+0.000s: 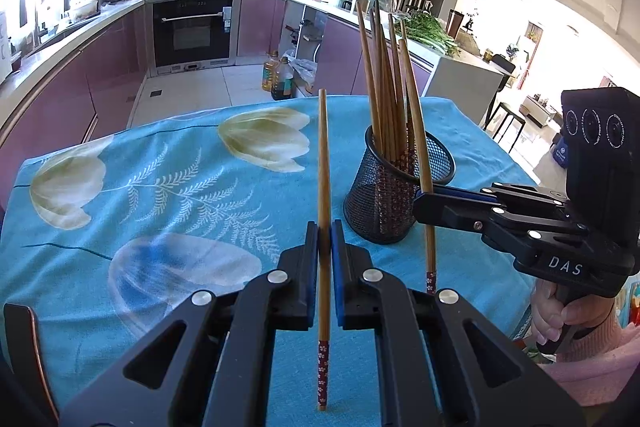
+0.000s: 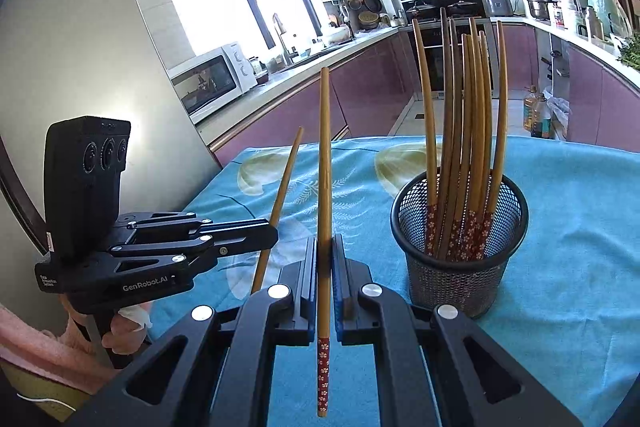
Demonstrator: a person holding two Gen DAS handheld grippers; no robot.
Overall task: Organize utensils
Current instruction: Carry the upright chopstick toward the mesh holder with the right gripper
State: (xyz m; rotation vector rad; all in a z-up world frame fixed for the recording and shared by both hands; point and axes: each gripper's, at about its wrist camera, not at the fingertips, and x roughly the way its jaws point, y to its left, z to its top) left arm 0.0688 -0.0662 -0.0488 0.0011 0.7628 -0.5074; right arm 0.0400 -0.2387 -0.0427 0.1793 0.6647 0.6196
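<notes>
My left gripper point(image 1: 324, 239) is shut on a brown chopstick point(image 1: 323, 163) held upright, its red flowered end pointing down. My right gripper point(image 2: 325, 251) is shut on a second chopstick point(image 2: 324, 147), also upright with the patterned end low. A black mesh holder point(image 1: 394, 187) stands on the blue cloth with several chopsticks in it. In the left wrist view the right gripper point(image 1: 425, 197) sits just right of the holder with its chopstick point(image 1: 418, 131) beside the rim. In the right wrist view the left gripper point(image 2: 272, 231) is left of the holder point(image 2: 460, 247).
The table point(image 1: 160, 187) wears a blue cloth with white tulips. A hand in a pink sleeve point(image 1: 568, 319) grips the right handle. Kitchen counters, an oven point(image 1: 194, 27) and oil bottles point(image 1: 280, 75) stand beyond the table's far edge.
</notes>
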